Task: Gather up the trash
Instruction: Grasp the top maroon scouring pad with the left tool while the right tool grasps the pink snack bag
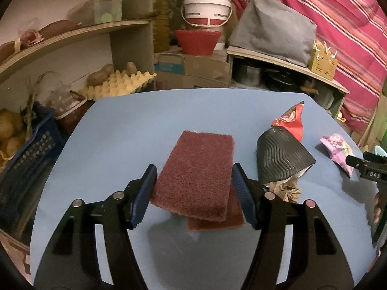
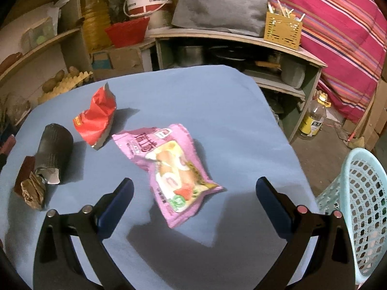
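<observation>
My left gripper [image 1: 193, 183] is shut on a maroon scouring pad [image 1: 196, 174] and holds it above the blue table [image 1: 121, 125]; a second maroon pad [image 1: 217, 222] lies under it. A crushed black paper cup [image 1: 280, 154] with crumpled brown paper [image 1: 285, 188] lies to the right, a red snack wrapper [image 1: 290, 120] behind it. My right gripper [image 2: 193, 203] is open over a pink snack wrapper [image 2: 169, 166]. The black cup [image 2: 54, 152] and the red wrapper [image 2: 96, 120] lie to its left.
A light blue mesh basket [image 2: 358, 207] stands beside the table at the right. Shelves with an egg tray [image 1: 116, 84], a white bucket [image 1: 205, 9] and a red bowl [image 1: 197, 41] stand behind. A blue crate [image 1: 26, 154] sits at the left.
</observation>
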Available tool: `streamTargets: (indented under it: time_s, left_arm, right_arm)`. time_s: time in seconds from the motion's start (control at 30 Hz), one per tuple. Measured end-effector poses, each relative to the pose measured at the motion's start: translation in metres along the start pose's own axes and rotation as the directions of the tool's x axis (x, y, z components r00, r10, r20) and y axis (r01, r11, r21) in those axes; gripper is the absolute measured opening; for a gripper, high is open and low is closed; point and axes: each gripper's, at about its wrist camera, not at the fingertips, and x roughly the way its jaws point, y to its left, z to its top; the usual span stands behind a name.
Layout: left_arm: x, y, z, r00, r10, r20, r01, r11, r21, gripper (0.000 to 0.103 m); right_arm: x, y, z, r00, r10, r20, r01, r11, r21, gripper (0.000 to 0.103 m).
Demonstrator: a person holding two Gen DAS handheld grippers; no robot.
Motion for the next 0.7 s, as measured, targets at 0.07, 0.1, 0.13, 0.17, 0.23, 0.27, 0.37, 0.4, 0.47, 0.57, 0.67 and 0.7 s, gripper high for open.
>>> streamTargets:
  time_s: [0.07, 0.1, 0.13, 0.17, 0.23, 0.27, 0.37, 0.4, 0.47, 0.57, 0.67, 0.7]
  left_arm:
    - [0.001, 0.001, 0.000, 1.000, 0.010, -0.002, -0.010, 1.000, 0.003, 0.062]
    - [0.002, 0.001, 0.000, 1.000, 0.016, -0.004, -0.016, 1.000, 0.005, 0.062]
    - [0.002, 0.001, -0.001, 1.000, 0.019, -0.006, -0.019, 1.000, 0.007, 0.062]
    - [0.003, 0.000, -0.001, 1.000, 0.022, -0.007, -0.022, 1.000, 0.010, 0.062]
    - [0.005, -0.001, -0.002, 0.999, 0.040, -0.005, -0.040, 0.999, 0.022, 0.062]
    - [0.005, -0.001, -0.002, 0.999, 0.047, -0.003, -0.047, 0.999, 0.027, 0.062]
    - [0.006, 0.000, -0.002, 0.999, 0.053, -0.005, -0.053, 0.998, 0.028, 0.062]
    - [0.006, 0.000, -0.002, 0.998, 0.056, -0.005, -0.056, 0.998, 0.029, 0.062]
    - [0.004, 0.000, -0.001, 0.998, 0.061, 0.002, -0.061, 0.998, 0.030, 0.062]
    - [-0.002, 0.000, 0.002, 0.998, 0.054, 0.017, -0.054, 0.998, 0.017, 0.062]
    - [-0.008, -0.003, 0.003, 0.998, 0.051, 0.029, -0.051, 0.999, 0.004, 0.062]
    - [-0.009, -0.004, 0.003, 0.998, 0.051, 0.031, -0.051, 0.999, 0.002, 0.062]
  right_arm:
    - [0.004, 0.006, 0.003, 1.000, -0.011, -0.002, 0.011, 1.000, -0.016, 0.099]
    - [0.006, 0.007, 0.005, 1.000, -0.017, -0.001, 0.017, 1.000, -0.019, 0.099]
    - [0.009, 0.009, 0.007, 1.000, -0.020, -0.002, 0.020, 1.000, -0.023, 0.099]
    - [0.010, 0.010, 0.008, 1.000, -0.023, -0.006, 0.023, 0.999, -0.028, 0.099]
    - [0.012, 0.013, 0.010, 0.999, -0.036, -0.007, 0.036, 0.999, -0.039, 0.097]
    - [0.013, 0.014, 0.010, 0.999, -0.037, -0.008, 0.037, 0.998, -0.043, 0.090]
    - [0.019, 0.016, 0.010, 0.999, -0.016, -0.048, 0.013, 0.998, -0.063, 0.053]
    - [0.021, 0.017, 0.010, 0.998, -0.004, -0.056, 0.000, 0.998, -0.065, 0.051]
    - [0.020, 0.018, 0.008, 0.999, -0.002, -0.053, -0.002, 0.997, -0.078, 0.045]
    - [0.014, 0.019, 0.008, 0.999, -0.003, -0.032, 0.000, 0.995, -0.097, 0.035]
    - [0.006, 0.015, 0.006, 1.000, 0.006, -0.009, -0.007, 0.996, -0.090, 0.031]
    - [0.002, 0.014, 0.006, 1.000, 0.005, 0.001, -0.005, 0.996, -0.091, 0.029]
